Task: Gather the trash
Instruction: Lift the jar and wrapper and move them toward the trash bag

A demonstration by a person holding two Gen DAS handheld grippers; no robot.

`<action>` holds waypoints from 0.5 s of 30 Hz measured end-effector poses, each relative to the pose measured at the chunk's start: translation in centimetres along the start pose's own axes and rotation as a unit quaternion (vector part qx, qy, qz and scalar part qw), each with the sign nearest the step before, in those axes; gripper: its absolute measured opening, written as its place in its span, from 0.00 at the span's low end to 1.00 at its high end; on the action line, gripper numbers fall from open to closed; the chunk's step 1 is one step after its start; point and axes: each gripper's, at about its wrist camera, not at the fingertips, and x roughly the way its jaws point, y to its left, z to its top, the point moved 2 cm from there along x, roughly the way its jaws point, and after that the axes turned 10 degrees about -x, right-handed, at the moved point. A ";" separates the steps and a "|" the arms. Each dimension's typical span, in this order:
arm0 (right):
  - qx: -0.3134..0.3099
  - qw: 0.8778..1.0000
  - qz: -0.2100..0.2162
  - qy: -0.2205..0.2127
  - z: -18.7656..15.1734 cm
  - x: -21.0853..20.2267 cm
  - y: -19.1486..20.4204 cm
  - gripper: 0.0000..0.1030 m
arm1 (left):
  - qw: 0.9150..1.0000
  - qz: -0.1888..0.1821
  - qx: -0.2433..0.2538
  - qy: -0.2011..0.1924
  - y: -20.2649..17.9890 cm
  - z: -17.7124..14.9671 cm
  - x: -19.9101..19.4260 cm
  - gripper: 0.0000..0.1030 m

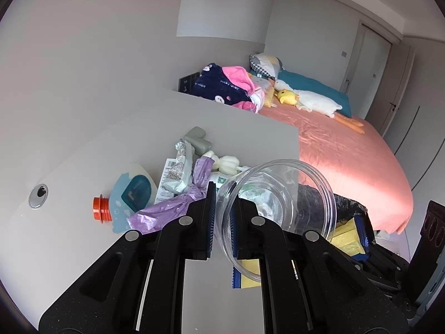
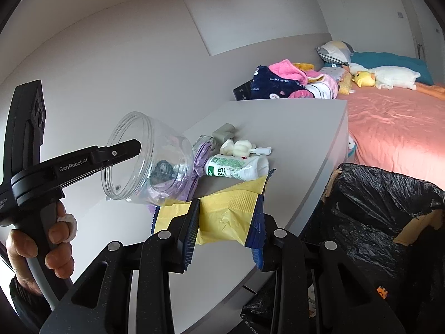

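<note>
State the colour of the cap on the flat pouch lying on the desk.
Orange-red cap, clearest in the left wrist view.

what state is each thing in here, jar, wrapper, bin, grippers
clear jar: lidless, tilted, held by its rim
yellow wrapper: crumpled, held
bin: open, black liner
left gripper: shut on the jar wall
right gripper: shut on the wrapper

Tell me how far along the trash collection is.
Done: can't tell; the black-lined bin hides its contents. In hand: left gripper pinches the clear plastic jar's wall; right gripper holds a yellow wrapper. Left on the desk: purple bag, orange-capped pouch, green-labelled tube.
</note>
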 end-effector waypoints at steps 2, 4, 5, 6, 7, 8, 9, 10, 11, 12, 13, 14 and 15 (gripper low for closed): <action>0.001 1.000 -0.005 -0.003 -0.1 -0.5 -0.4 0.33 | 1.000 -0.004 0.002 0.000 -0.6 -0.1 0.0 0.08; 0.003 1.000 -0.012 -0.005 -0.1 -1.1 -0.8 0.33 | 1.000 -0.008 0.004 0.000 -1.2 -0.1 0.0 0.08; 0.003 1.000 -0.016 -0.006 -0.2 -1.4 -1.0 0.33 | 1.000 -0.009 0.005 0.000 -1.5 -0.1 0.1 0.08; 0.003 1.000 -0.019 -0.007 -0.2 -1.5 -1.2 0.33 | 1.000 -0.012 0.006 0.001 -1.9 -0.2 0.1 0.08; 0.005 1.000 -0.022 -0.008 -0.2 -1.8 -1.5 0.33 | 1.000 -0.014 0.008 0.001 -2.2 -0.2 0.1 0.08; 0.007 1.000 -0.025 -0.010 -0.2 -2.1 -1.9 0.33 | 1.000 -0.016 0.009 0.002 -2.5 -0.2 0.2 0.08; 0.008 1.000 -0.028 -0.011 -0.2 -2.3 -2.1 0.33 | 1.000 -0.018 0.011 0.004 -2.8 -0.2 0.3 0.08; 0.010 0.999 -0.031 -0.012 -0.2 -2.6 -2.4 0.33 | 1.000 -0.020 0.013 0.005 -3.1 -0.3 0.3 0.08; 0.011 0.999 -0.034 -0.013 -0.2 -2.8 -2.7 0.33 | 1.000 -0.022 0.015 0.006 -3.4 -0.3 0.4 0.08; 0.013 0.999 -0.037 -0.015 -0.2 -3.0 -3.0 0.33 | 1.000 -0.024 0.016 0.007 -3.7 -0.4 0.5 0.08; 0.015 0.999 -0.039 -0.016 -0.3 -3.2 -3.2 0.33 | 0.999 -0.026 0.018 0.009 -4.0 -0.4 0.6 0.08; 0.017 0.999 -0.042 -0.018 -0.3 -3.5 -3.6 0.34 | 0.999 -0.028 0.019 0.010 -4.4 -0.4 0.7 0.08; 0.019 0.999 -0.044 -0.019 -0.4 -3.7 -3.8 0.34 | 0.999 -0.031 0.021 0.011 -4.7 -0.5 0.8 0.08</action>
